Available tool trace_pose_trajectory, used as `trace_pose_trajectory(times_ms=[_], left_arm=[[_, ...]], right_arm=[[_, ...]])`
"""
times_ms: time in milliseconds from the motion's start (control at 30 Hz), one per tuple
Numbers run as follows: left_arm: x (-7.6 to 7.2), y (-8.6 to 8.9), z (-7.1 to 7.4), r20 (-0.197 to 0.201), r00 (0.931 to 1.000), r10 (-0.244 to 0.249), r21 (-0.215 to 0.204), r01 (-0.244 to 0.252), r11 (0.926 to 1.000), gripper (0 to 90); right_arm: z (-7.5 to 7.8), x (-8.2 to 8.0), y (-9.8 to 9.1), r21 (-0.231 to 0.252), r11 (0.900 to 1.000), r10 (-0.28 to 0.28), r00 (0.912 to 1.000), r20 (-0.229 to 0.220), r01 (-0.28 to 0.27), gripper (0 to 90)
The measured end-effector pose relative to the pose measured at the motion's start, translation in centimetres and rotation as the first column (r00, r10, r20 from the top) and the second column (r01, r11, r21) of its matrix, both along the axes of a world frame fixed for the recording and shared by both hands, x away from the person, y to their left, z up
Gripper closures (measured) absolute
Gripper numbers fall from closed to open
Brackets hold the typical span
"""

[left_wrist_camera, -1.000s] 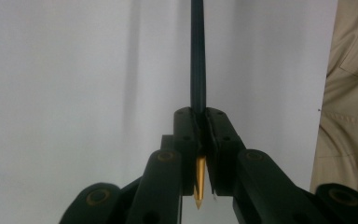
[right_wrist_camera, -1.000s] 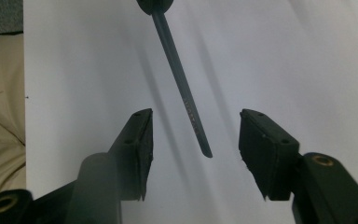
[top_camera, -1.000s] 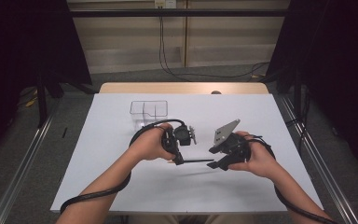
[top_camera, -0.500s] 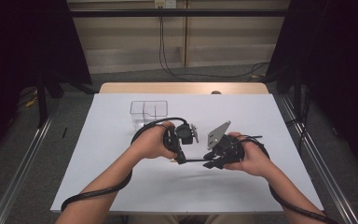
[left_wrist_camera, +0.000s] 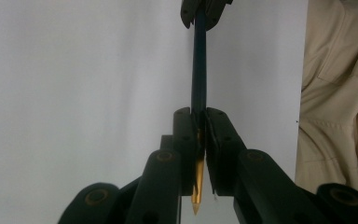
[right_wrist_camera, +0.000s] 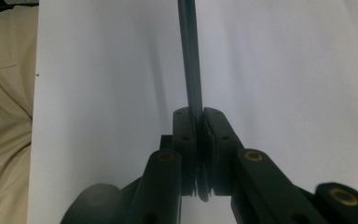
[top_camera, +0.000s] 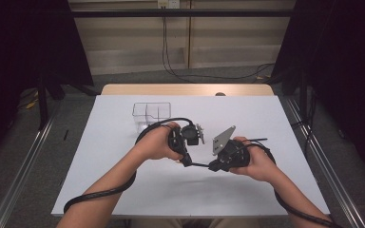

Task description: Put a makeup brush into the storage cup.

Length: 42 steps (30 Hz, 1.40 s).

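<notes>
A thin dark blue pen (top_camera: 199, 165) with a gold tip hangs level above the white table (top_camera: 100, 180), spanning the two grippers. My left gripper (top_camera: 188, 162) is shut on its gold-tipped end; in the left gripper view the pen (left_wrist_camera: 198, 70) runs up from the left gripper's (left_wrist_camera: 198, 114) closed jaws to the right gripper (left_wrist_camera: 205, 11) at the top. My right gripper (top_camera: 212, 167) has just been closing and is shut on the pen's other end. In the right gripper view the pen (right_wrist_camera: 189, 56) is pinched in the right gripper (right_wrist_camera: 197, 114).
A clear plastic box (top_camera: 151, 114) stands on the table behind the left hand. The table's near edge and the person's beige clothing (left_wrist_camera: 335, 116) lie close beside the grippers. Metal rails run along both sides of the table.
The right hand has edged a little left toward the left hand, and its jaws have closed on the pen's free end. The left hand has kept still.
</notes>
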<state>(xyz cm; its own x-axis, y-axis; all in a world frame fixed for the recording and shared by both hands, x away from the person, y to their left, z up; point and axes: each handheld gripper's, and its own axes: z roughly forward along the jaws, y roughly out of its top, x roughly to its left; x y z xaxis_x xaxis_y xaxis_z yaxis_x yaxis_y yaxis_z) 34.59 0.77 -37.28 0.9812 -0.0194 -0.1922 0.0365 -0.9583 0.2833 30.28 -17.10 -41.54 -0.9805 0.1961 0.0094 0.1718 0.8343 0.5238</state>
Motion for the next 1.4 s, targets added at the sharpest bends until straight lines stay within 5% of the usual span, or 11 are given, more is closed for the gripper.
trace_pose_trajectory(times_ms=[400, 600, 833, 933, 1167, 1267, 1400], left_arm=[[0.5, 0.7, 0.1, -0.012, 0.9996, 0.027, -0.048, -0.027, 0.9985, 80.8], [0.5, 1.1, 0.5, -0.007, 0.9978, 0.066, -0.101, -0.067, 0.9927, 63.5], [0.9, 1.9, 0.5, -0.029, 0.9919, 0.124, -0.185, -0.127, 0.9745, 45.3], [0.9, 2.1, 0.5, -0.021, 0.9909, 0.133, -0.204, -0.134, 0.9698, 45.1], [1.2, 2.8, 0.4, -0.06, 0.9845, 0.165, -0.296, -0.175, 0.9388, 21.0], [1.3, 3.2, 0.4, -0.042, 0.9832, 0.177, -0.359, -0.181, 0.9156, 11.0], [1.5, 4.0, 0.5, -0.049, 0.9797, 0.194, -0.42, -0.197, 0.8861, 8.5]], right_arm=[[-0.1, -0.1, 0.0, 0.039, 0.9992, 0.012, 0.9999, -0.002, -0.012, 84.9], [0.0, -0.2, 0.0, 0.042, 0.999, 0.016, 0.9999, 0.006, -0.017, 84.9], [-0.2, -0.2, -0.6, 0.05, 0.9987, -0.006, 1.0, 0.004, 0.006, 84.9], [-0.3, -0.2, -0.7, 0.053, 0.9985, -0.011, 0.9999, 0.001, 0.011, 84.8], [-0.4, -0.4, -1.1, 0.057, 0.9982, -0.018, 0.9998, -0.001, 0.018, 84.9], [-0.5, -0.4, -1.3, 0.064, 0.9975, -0.029, 0.9996, -0.003, 0.029, 84.9], [-0.6, -0.4, -1.4, 0.067, 0.9972, -0.033, 0.9994, -0.001, 0.033, 84.9]])
